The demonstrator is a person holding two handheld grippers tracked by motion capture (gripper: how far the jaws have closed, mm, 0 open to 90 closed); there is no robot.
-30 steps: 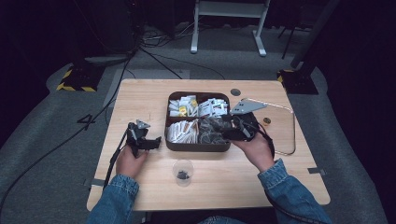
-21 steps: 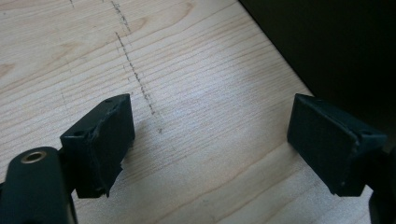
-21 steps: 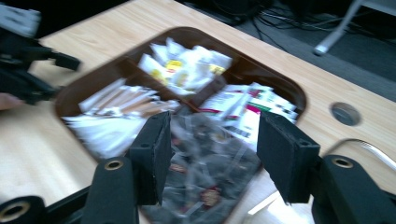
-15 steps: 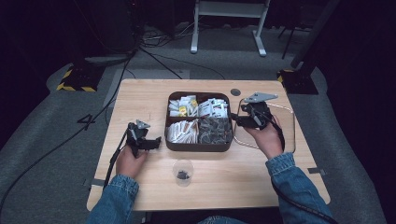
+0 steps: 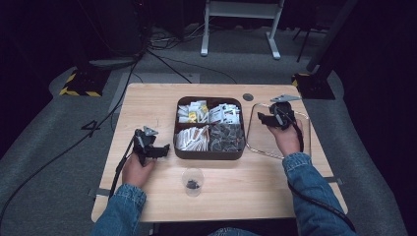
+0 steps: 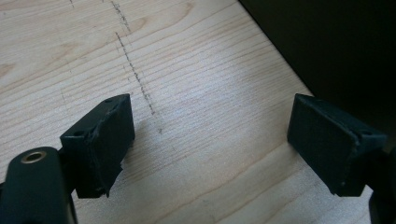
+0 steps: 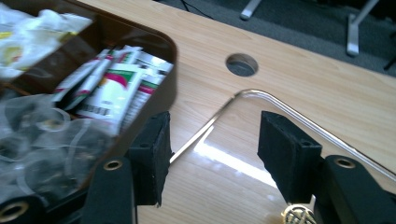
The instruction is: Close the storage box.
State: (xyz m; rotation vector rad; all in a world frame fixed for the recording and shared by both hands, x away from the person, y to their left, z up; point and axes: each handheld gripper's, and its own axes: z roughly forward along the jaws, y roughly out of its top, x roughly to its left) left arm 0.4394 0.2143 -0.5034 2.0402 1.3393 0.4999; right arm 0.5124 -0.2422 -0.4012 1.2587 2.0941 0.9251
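Clear plastic, one lid (image 5: 255,140), lying flat on the wooden table (image 5: 147,110) just right of the brown compartment box (image 5: 209,153): this is the item your right gripper (image 5: 265,119) hangs over.

Item: right gripper. Jaws part-open and empty; they have just eased in a little, nothing between the pads. In the right gripper view the lid's rounded near-left corner (image 7: 243,93) sits straight ahead of the gap, with its left edge (image 7: 201,133) running down toward the left jaw (the box wall is close beside that jaw).

Item: lid, orientation. Long axis runs away from you, parallel to the box's right wall. The edge facing the box is the one nearest your fingers, so my guess is that a short dip forward and down would put a jaw either side of that rim.

Item: left gripper (image 5: 156,150). Jaws wide, empty, resting over bare wood (image 6: 187,93) left of the box, well apart from the lid. The right hand is plainly the nearer.

Item: small clear cup (image 5: 192,181), near table edge, something dark inside; contents too small to tell.
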